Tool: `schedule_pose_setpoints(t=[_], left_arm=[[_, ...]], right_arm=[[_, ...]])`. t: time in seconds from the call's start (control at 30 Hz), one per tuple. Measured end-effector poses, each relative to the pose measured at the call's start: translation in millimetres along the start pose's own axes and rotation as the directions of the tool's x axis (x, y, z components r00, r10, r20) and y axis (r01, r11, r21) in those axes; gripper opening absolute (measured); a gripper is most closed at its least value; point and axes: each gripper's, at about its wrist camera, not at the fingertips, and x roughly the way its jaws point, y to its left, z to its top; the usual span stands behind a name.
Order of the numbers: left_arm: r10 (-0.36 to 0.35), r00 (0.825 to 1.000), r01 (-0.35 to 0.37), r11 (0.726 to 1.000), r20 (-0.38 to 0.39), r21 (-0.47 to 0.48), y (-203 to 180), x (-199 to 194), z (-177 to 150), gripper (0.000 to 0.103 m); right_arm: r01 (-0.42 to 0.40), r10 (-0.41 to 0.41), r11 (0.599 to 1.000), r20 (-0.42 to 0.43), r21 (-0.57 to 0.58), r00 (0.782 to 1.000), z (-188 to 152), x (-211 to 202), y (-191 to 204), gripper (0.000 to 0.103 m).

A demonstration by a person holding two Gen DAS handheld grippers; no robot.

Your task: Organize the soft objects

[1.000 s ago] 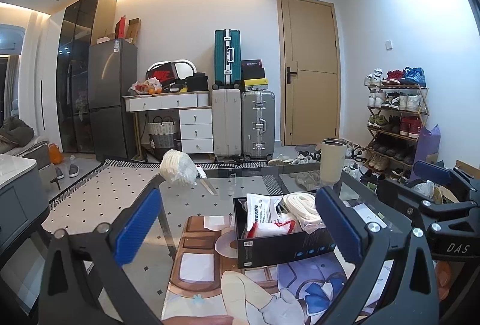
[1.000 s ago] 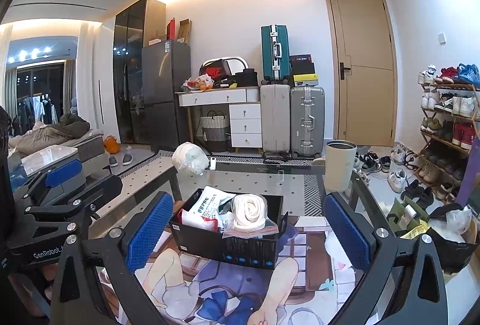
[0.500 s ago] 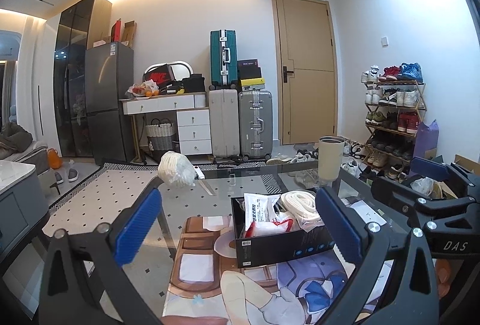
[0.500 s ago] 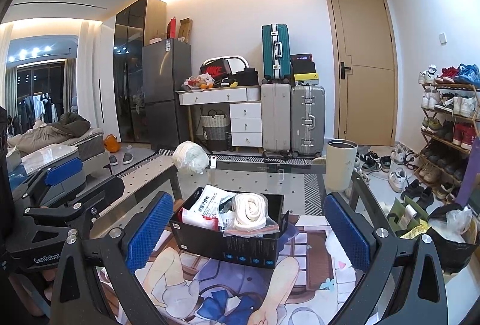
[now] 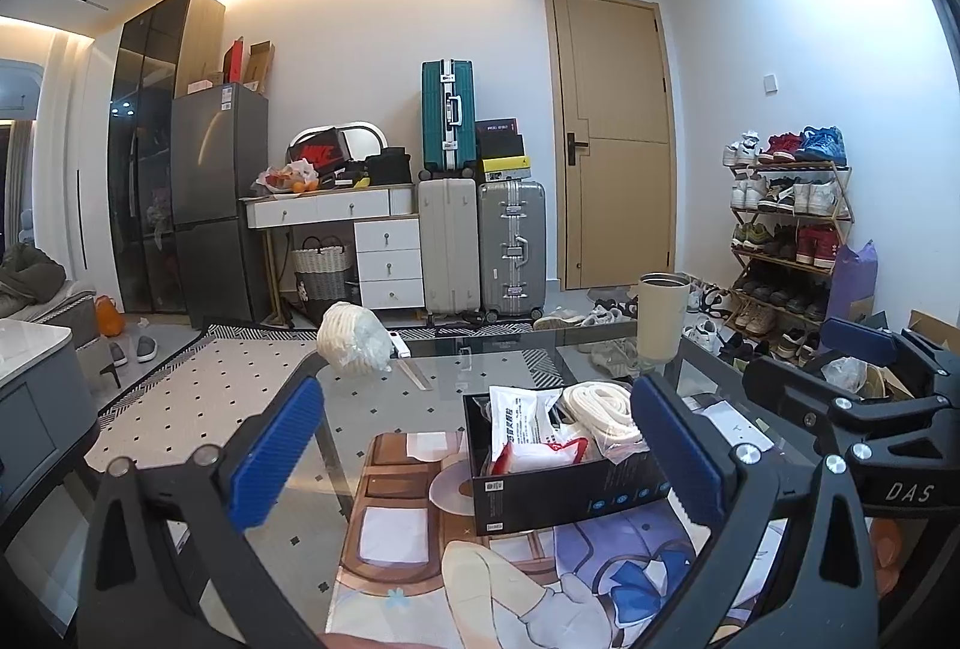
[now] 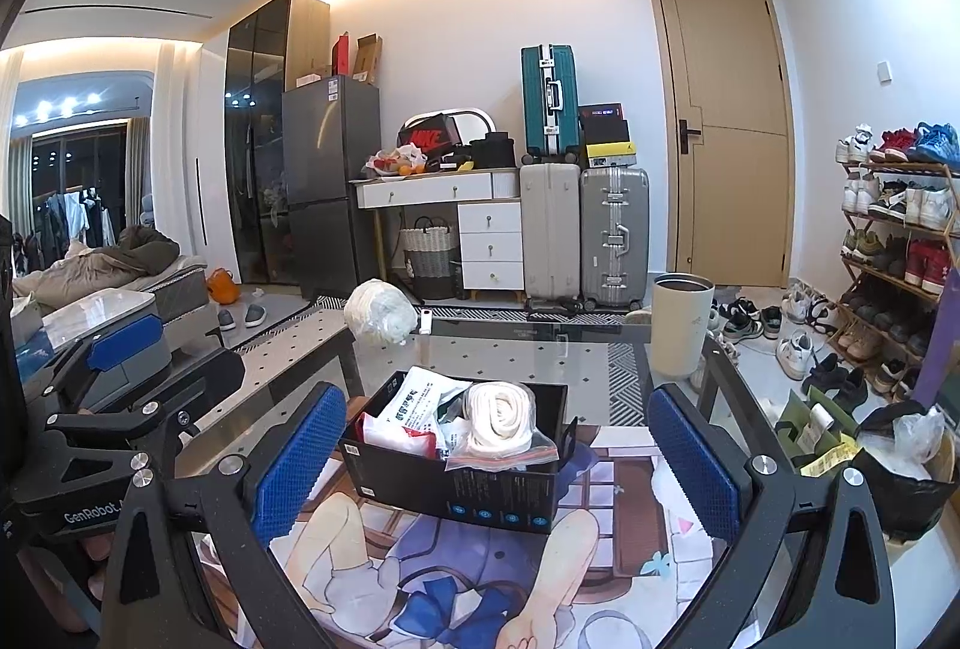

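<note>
A black open-topped cardboard box (image 6: pixel 465 469) sits on the printed anime-figure mat (image 6: pixel 480 577) on a glass-topped table (image 5: pixel 480 367), and holds the soft goods: a cream rolled cloth in a clear plastic bag (image 6: pixel 501 424) leaning over the near wall, beside a white printed packet (image 6: pixel 414 409) and a red-and-white pouch (image 5: pixel 528 460). More lies under these, but the box walls hide it. A second bagged white bundle (image 6: pixel 381 313) lies apart at the table's far left edge, with bare glass between it and the box. A tall beige cylindrical tumbler (image 6: pixel 681 325) stands near the far right edge, well clear of the box. The left gripper (image 5: pixel 474 463) hangs short of the box with its blue-padded fingers (image 5: pixel 276 445) spread wide and holding nothing; the right gripper (image 6: pixel 492 460) likewise has its blue pads (image 6: pixel 693 463) released, with the box seen in the gap between them. Whether either touches the mat cannot be told, as the frames cut off the mat's near edge. Beyond the table stand suitcases (image 5: pixel 480 241), a white drawer desk (image 5: pixel 360 229) and a crowded shoe rack (image 5: pixel 786 229).
</note>
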Motion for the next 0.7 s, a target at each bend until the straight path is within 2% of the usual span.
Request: schedule_pose_setpoints(t=[0.7], left_arm=[[0.009, 1.000, -0.009, 1.000, -0.009, 0.004, -1.4, -1.0, -2.9, 0.103]], right_arm=[[-0.001, 0.001, 1.000, -0.011, 0.003, 1.000, -5.4, 0.6, -0.6, 0.102]])
